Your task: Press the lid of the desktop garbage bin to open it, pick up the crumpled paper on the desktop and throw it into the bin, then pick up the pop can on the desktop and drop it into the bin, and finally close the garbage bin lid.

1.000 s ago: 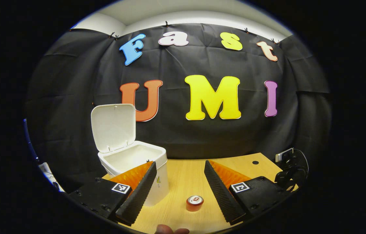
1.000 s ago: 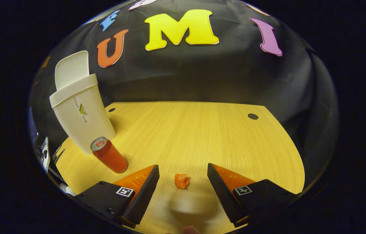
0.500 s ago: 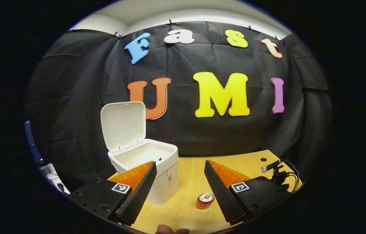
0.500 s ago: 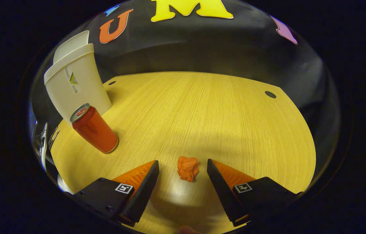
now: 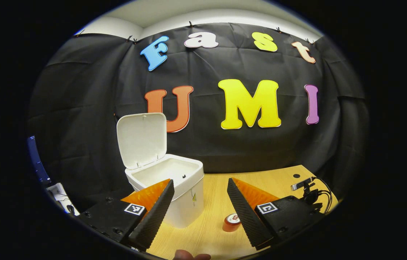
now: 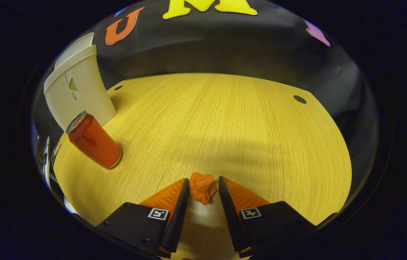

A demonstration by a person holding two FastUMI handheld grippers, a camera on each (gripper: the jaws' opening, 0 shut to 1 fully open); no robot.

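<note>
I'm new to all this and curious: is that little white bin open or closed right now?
Open. In the left gripper view the lid stands upright behind the bin, and you can see down into its pale inside.

- The right claw (image 6: 203, 186) has come down to the worktop (image 6: 225, 119), its fingers closed in from wide apart to touch both sides of the crumpled paper (image 6: 202, 187).
- The left claw (image 5: 199, 207) has swung left; the pop can (image 5: 231, 222) now sits against its right finger.
</note>
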